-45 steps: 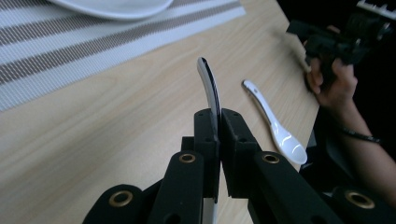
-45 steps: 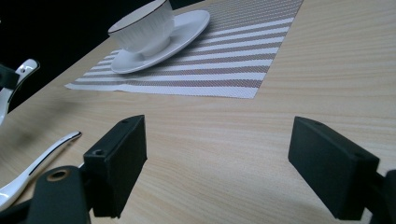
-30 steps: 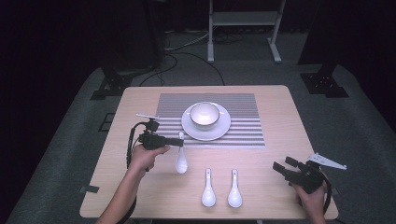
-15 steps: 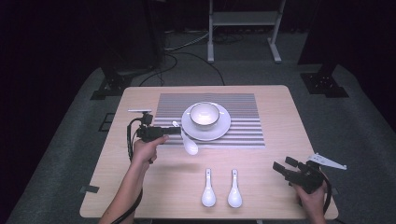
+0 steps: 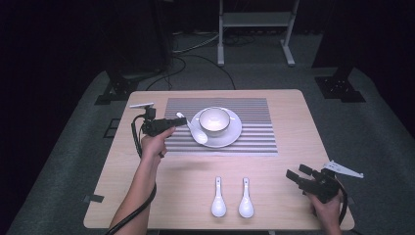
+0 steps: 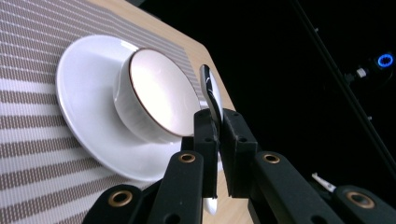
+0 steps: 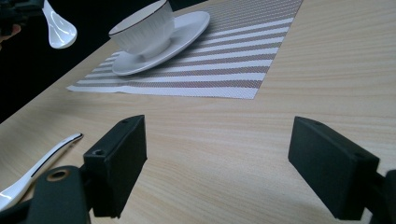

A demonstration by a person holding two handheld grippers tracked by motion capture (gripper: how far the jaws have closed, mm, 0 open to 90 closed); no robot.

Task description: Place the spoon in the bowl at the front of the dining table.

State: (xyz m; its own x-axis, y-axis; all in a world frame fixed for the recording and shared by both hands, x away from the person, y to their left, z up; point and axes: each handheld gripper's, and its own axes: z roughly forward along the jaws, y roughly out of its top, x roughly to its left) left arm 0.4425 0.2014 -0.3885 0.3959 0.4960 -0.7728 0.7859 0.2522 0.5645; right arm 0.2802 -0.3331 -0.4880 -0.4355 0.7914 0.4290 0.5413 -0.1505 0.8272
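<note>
1. Looking down in the high view, a pale wooden table (image 5: 171, 196) stands on grey carpet (image 5: 372, 127) in a dark room; a grey-and-white striped placemat (image 5: 259, 127) lies across its far half, bearing a white saucer (image 5: 230, 139) with a white bowl (image 5: 214, 120) on it; the left gripper (image 5: 182, 122) is clenched on the handle of a white ceramic spoon (image 5: 195, 133), whose scoop hangs over the saucer's left rim; two more white spoons (image 5: 219, 203) lie side by side near the front edge; the right gripper (image 5: 297, 175) rests at the near right corner, jaws spread with nothing between; a metal stand (image 5: 254, 29), black stand feet (image 5: 117, 88) and cables (image 5: 195, 49) sit on the floor beyond.
2. Seen from the left gripper view, the jaws pinch the spoon's handle (image 6: 211, 100) edge-on; the brown-rimmed bowl (image 6: 159, 95) and saucer (image 6: 79, 88) lie just past them on the placemat (image 6: 32, 154); blackness lies past the table edge, with a small blue ring light (image 6: 385, 60).
3. Through the right gripper view, the wide-apart jaws frame bare tabletop (image 7: 219, 154); the placemat (image 7: 233, 65), saucer (image 7: 187, 25) and bowl (image 7: 142, 28) lie beyond; the held spoon (image 7: 58, 30) hangs at the upper left; one lying spoon (image 7: 32, 172) shows at the lower left.
</note>
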